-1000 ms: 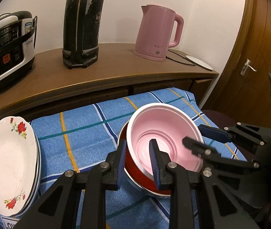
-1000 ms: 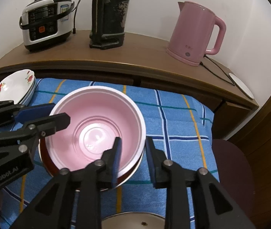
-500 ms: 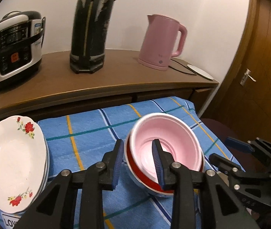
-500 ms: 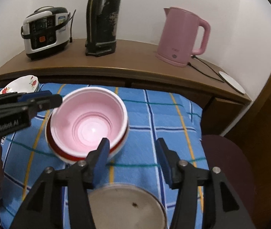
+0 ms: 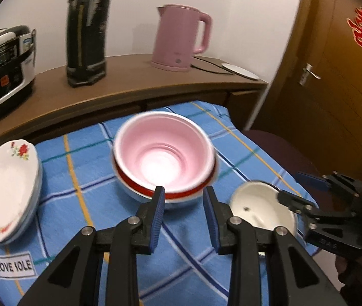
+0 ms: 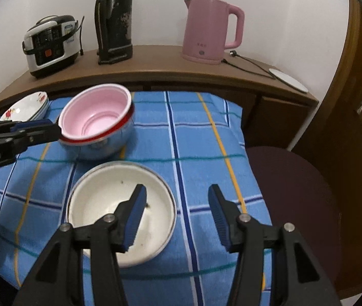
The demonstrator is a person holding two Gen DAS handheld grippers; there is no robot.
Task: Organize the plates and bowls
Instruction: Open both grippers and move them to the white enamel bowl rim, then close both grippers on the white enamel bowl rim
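Note:
A pink bowl (image 5: 163,150) sits nested in a red-rimmed metal bowl (image 5: 181,199) on the blue checked cloth (image 5: 79,204); the pair also shows in the right wrist view (image 6: 97,119). My left gripper (image 5: 184,196) is open and empty just in front of the stack, apart from it. A white enamel bowl (image 6: 104,204) stands nearer on the cloth. My right gripper (image 6: 177,196) is open and empty above that bowl's right rim. A stack of white flowered plates (image 5: 5,191) lies at the left.
Behind the cloth a wooden counter (image 6: 168,68) carries a rice cooker (image 6: 51,46), a black flask (image 6: 114,23), a pink kettle (image 6: 209,30) with cord and a white coaster (image 6: 288,80). A dark round stool (image 6: 295,183) stands right of the cloth, with a wooden door beyond.
Both grippers have let go of the pink bowl's rim, opened and drawn back. The right gripper has pulled back over the white enamel bowl.

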